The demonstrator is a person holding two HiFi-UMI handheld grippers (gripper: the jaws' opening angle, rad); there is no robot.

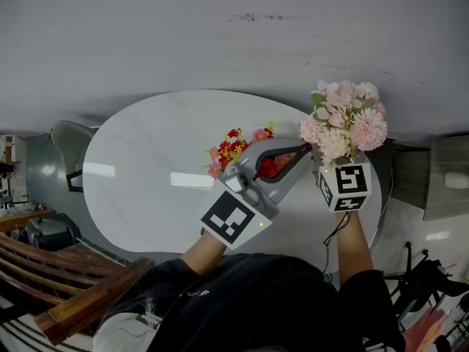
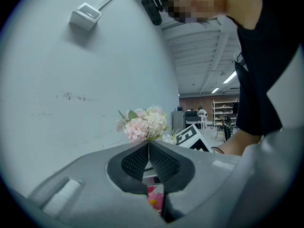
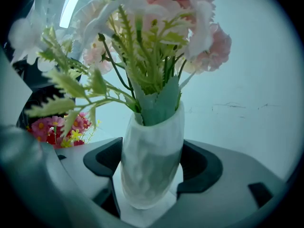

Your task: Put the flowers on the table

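Glossy white across the tabletop (image 1: 146,160), with pale glare patches. Pale pink, cream and white in the big bouquet (image 1: 344,119), over light green stems and leaves. White with a faint dimpled pattern on the vase (image 3: 153,141). Red, hot pink and yellow in the small bouquet (image 1: 233,147). Grey on the left claw (image 2: 149,146) and right claw (image 3: 152,167), black mesh on the pads (image 2: 135,163). Black-and-white squares on the marker cubes (image 1: 233,218). Pale grey with dark scuffs on the wall (image 1: 220,35). Black on the shirt (image 1: 256,299).

A grey chair (image 1: 67,141) stands close to the pale wall (image 1: 220,35) (scuffed in places), with brown wooden slats (image 1: 44,266) farther from that wall.
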